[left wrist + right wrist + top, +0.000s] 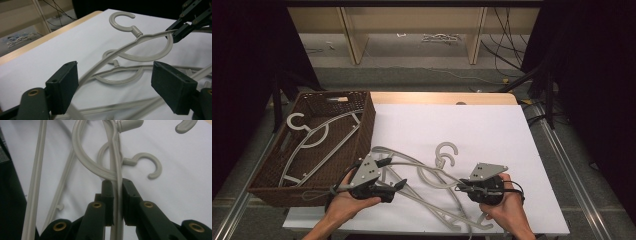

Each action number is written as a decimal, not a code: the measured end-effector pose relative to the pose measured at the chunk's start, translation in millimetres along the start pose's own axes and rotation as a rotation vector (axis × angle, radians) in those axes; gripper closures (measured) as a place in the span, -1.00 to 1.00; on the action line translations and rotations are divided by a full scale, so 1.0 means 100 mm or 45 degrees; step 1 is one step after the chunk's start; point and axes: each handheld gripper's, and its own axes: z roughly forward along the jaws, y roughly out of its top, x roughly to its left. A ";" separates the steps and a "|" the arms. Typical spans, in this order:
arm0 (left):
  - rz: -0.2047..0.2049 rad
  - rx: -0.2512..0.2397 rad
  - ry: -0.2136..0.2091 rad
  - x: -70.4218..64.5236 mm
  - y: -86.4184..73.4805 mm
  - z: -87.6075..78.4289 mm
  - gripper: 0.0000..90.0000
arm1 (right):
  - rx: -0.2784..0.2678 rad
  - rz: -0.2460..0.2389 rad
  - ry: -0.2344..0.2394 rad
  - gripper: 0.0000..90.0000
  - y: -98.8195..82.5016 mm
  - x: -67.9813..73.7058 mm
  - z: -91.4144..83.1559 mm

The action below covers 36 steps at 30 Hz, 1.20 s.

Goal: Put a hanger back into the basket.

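Observation:
Several grey plastic hangers lie tangled on the white board [482, 130]. My right gripper [460, 187] [117, 187] is shut on one shoulder of the top hanger [447, 150] [116, 157], just below its hook. That hanger's other shoulder [100, 66] runs between the wide jaws of my left gripper [393, 173] [115, 85], close to the left pad [62, 87]; the pads do not squeeze it. A second hanger [117, 75] lies beneath with its hook curled upward. In the left gripper view the right gripper [176, 32] shows at the top right, clamped on the hanger.
A dark woven basket [364, 125] stands at the board's left edge with a couple of grey hangers [312, 135] lying in it. The board's far half is bare white. Beyond the wooden table edge [437, 97] are floor, cables and shelf legs.

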 end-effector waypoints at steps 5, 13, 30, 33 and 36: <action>0.039 0.083 -0.051 -0.03 0.13 0.18 -0.45 | -0.019 -0.044 0.007 0.82 -0.01 0.07 -0.01; 0.065 0.162 -0.105 -0.08 0.24 0.36 -0.38 | -0.020 -0.098 0.037 0.82 -0.03 0.15 -0.04; 0.122 0.404 -0.265 -0.18 0.24 0.56 0.05 | -0.007 -0.177 0.071 0.82 0.02 0.27 -0.01; 0.185 0.486 -0.306 -0.18 0.24 0.57 0.20 | -0.005 -0.202 0.075 0.82 0.02 0.28 0.00; 0.172 0.482 -0.317 -0.22 0.22 0.59 0.47 | -0.012 -0.219 0.085 0.82 0.04 0.30 0.00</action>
